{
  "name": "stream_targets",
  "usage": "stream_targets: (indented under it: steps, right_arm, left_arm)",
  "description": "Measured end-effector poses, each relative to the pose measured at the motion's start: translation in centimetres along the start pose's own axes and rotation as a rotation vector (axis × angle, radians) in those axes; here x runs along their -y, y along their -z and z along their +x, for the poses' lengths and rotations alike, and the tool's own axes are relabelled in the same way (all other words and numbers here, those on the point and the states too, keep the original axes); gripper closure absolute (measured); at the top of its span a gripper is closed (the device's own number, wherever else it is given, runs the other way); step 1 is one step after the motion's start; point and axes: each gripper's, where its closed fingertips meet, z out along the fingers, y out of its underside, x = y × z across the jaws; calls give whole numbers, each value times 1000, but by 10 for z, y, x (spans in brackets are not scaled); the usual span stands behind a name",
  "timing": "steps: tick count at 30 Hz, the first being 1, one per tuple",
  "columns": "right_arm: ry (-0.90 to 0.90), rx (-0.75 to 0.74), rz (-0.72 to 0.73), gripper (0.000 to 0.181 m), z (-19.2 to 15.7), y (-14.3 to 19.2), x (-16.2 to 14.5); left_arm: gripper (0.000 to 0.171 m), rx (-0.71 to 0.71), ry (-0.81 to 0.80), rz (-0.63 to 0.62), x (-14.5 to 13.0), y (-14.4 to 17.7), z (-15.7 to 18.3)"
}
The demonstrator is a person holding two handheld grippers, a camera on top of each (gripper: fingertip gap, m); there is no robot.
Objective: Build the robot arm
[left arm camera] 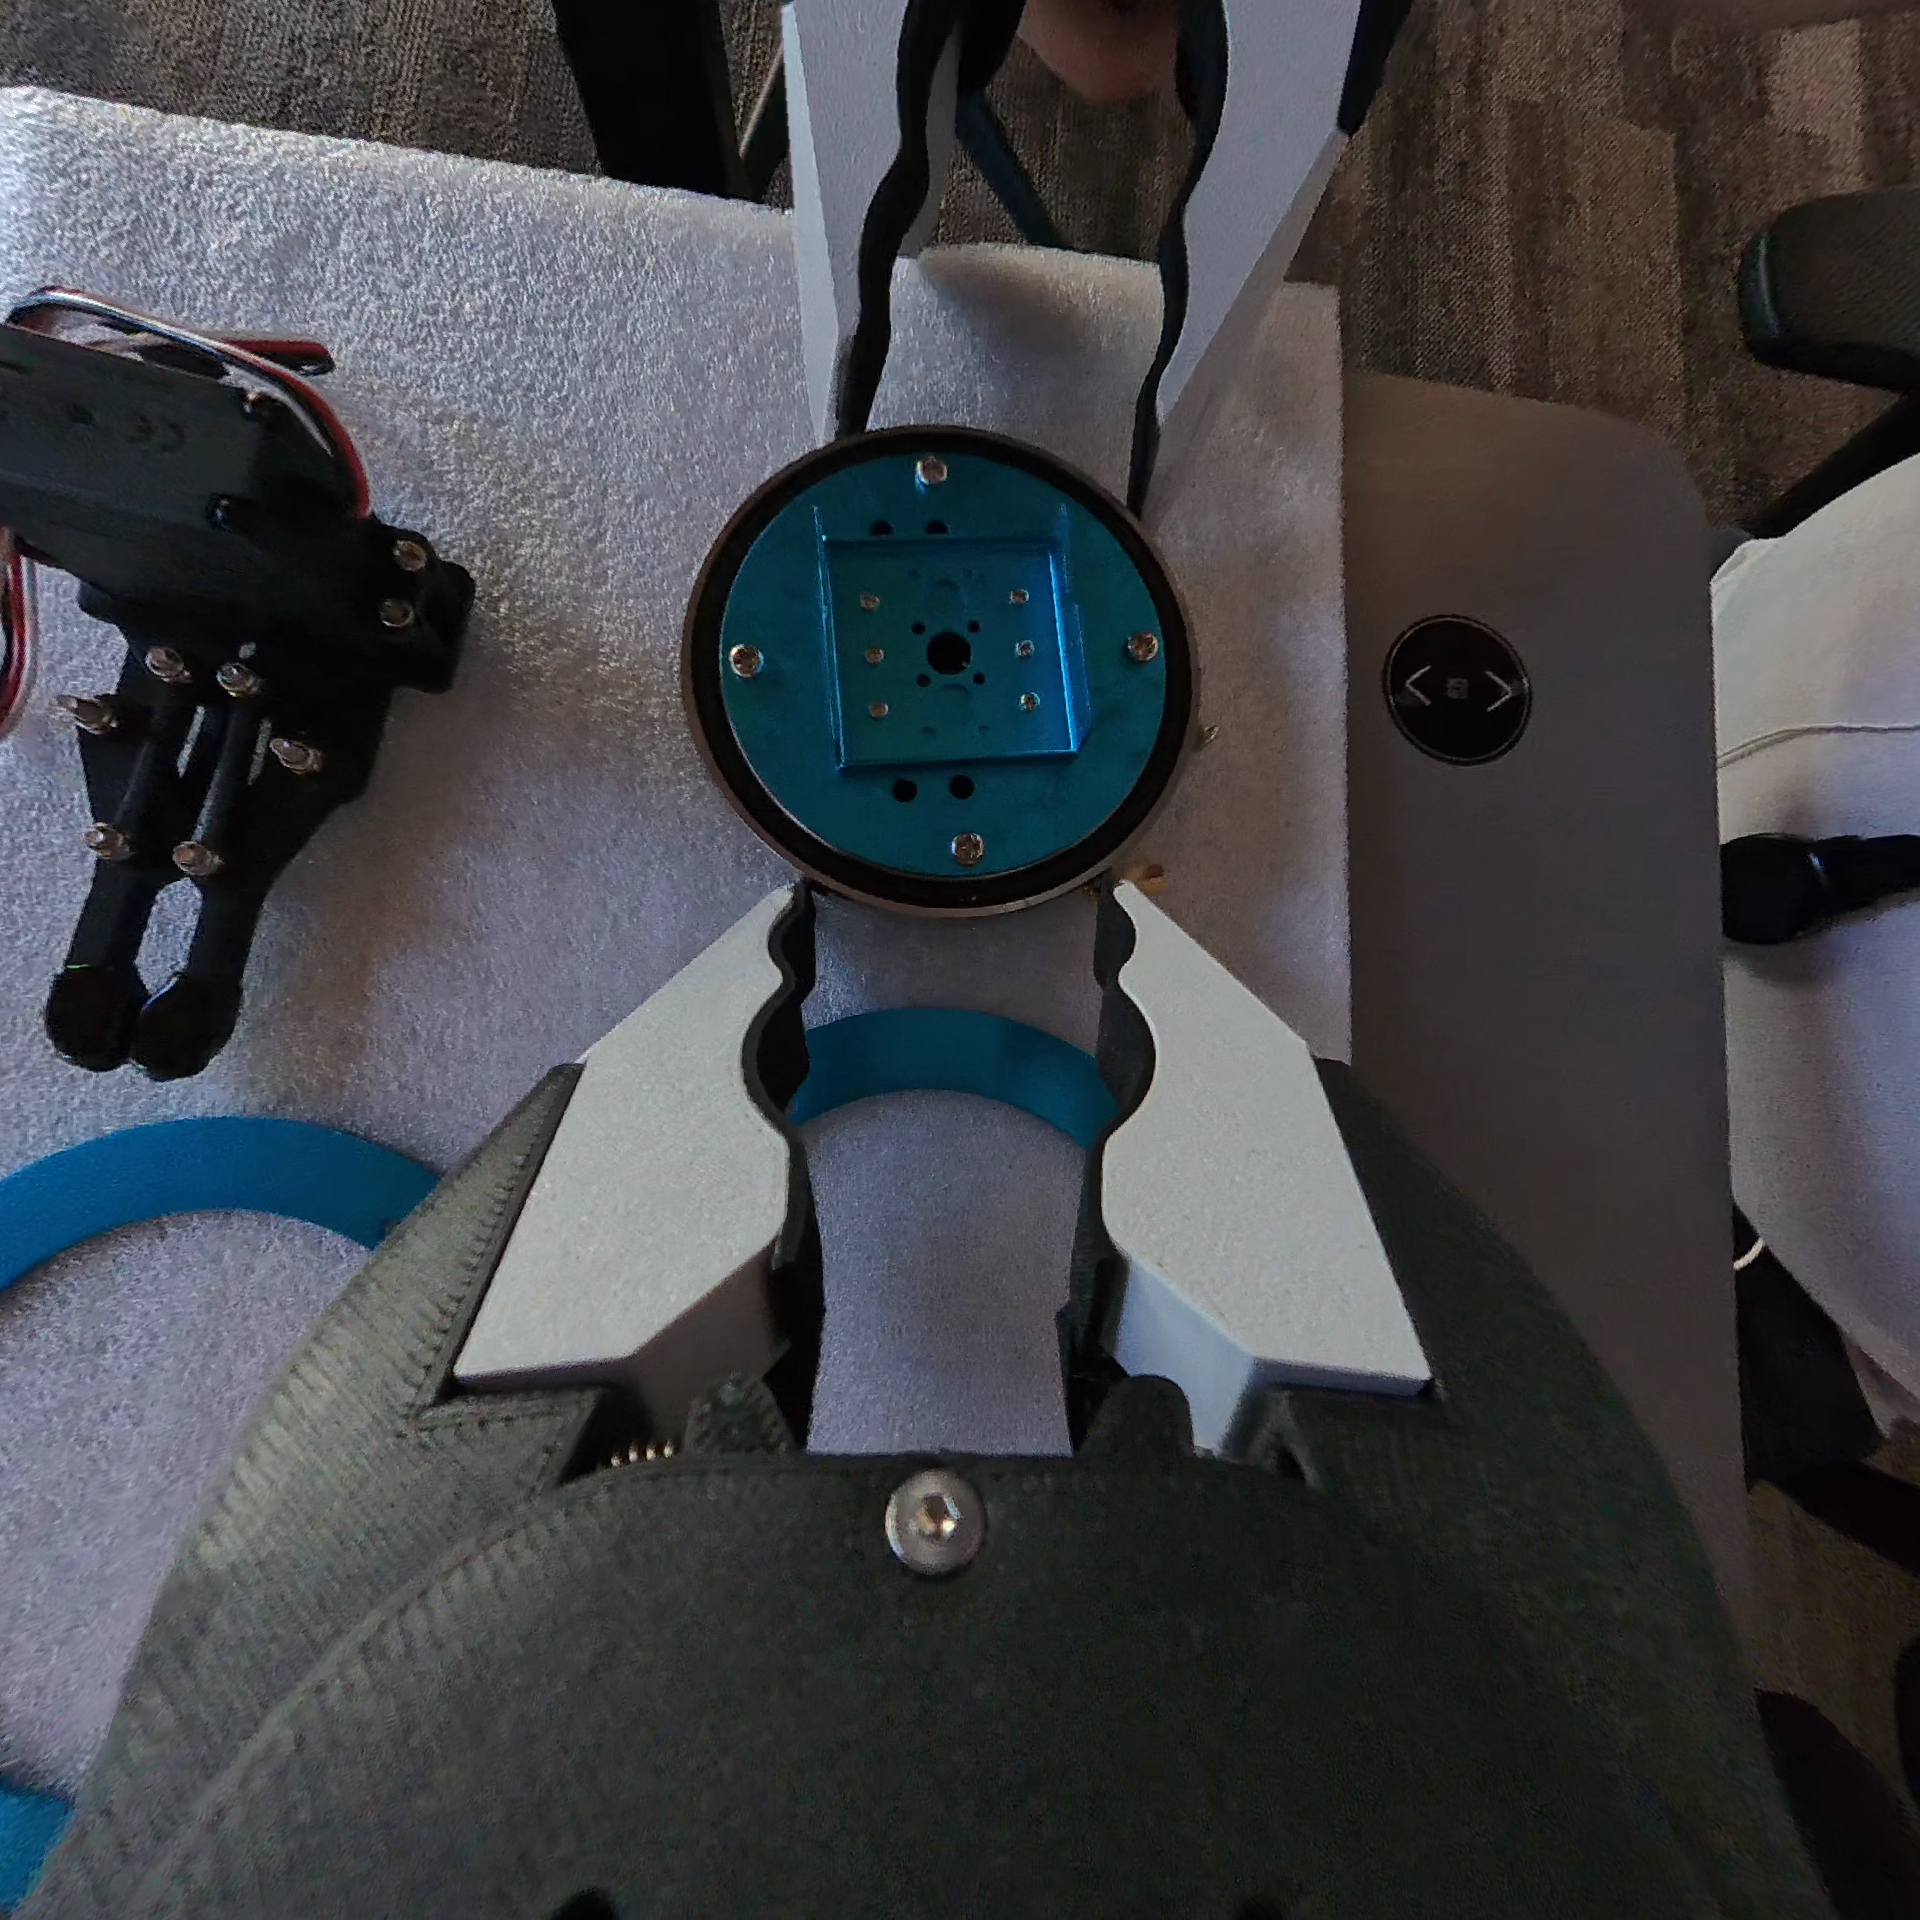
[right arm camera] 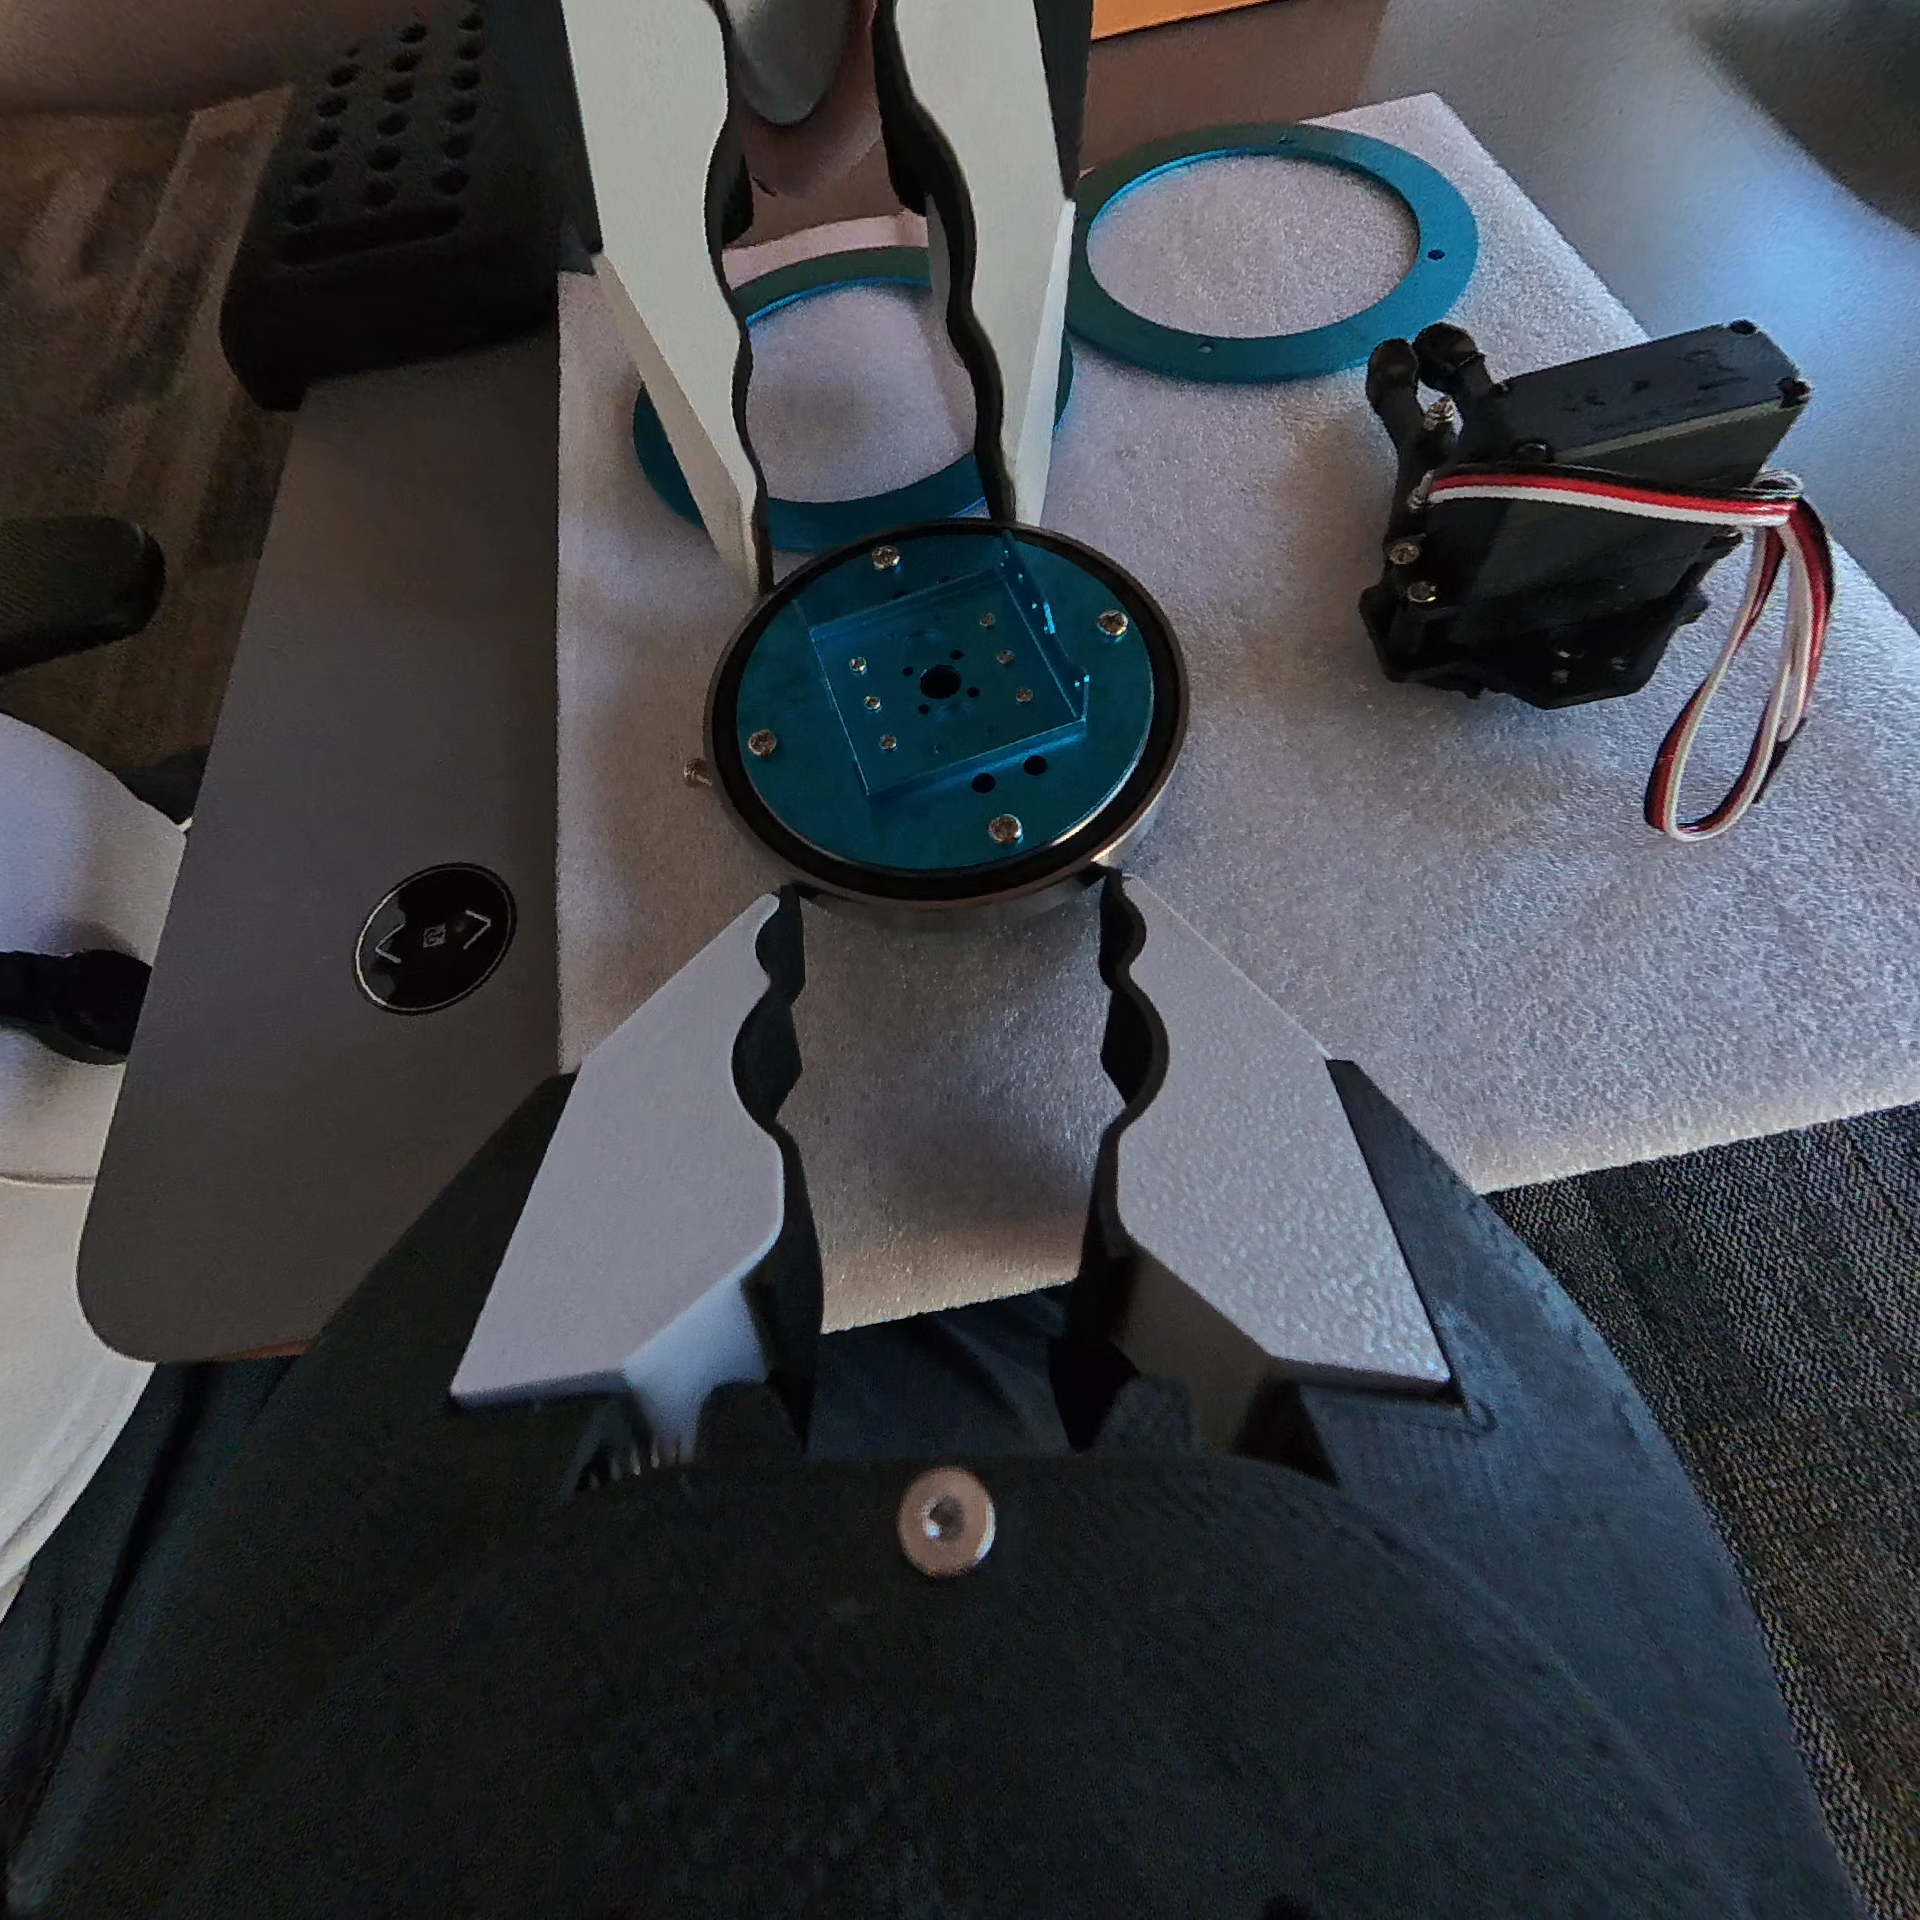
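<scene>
A round blue metal disc [left arm camera: 940,665] with a square recess, screws and a black-and-silver rim lies on white foam [left arm camera: 520,416]. My left gripper [left arm camera: 956,899] is open, and both fingertips rest against the disc's near rim. My right gripper [left arm camera: 992,457] faces it from the far side, also open, with its tips at the opposite rim. In the right wrist view the disc [right arm camera: 940,707] sits between my right gripper [right arm camera: 951,888] and my left gripper [right arm camera: 881,545]. Neither gripper's fingers go around the disc. A flat blue ring [left arm camera: 945,1060] lies under my left gripper.
A second blue ring [right arm camera: 1268,249] and a black servo claw with red-white wires [right arm camera: 1558,520] lie on the foam [right arm camera: 1351,935]. A grey slab with a round black button [right arm camera: 343,727] borders the foam. A small loose screw [right arm camera: 694,771] lies beside the disc. Carpet surrounds the foam. There is about 8 cm between the tips of the two grippers. The round blue metal disc [left arm camera: 940,665] is about equally far from each gripper, around 4 cm.
</scene>
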Motion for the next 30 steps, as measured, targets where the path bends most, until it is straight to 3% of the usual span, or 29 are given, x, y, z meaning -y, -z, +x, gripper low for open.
stream_targets:
  steps: [10,21,30]
  right_arm:
    - [-31,26,3,126,3,1,3]
    - [21,2,-40,124,14,-2,6]
    - [21,-25,-35,117,30,-5,18]
  left_arm:
    - [132,-6,35,27,-1,4,-1]
    - [126,54,97,114,3,4,-9]
    - [120,121,131,113,5,6,-25]
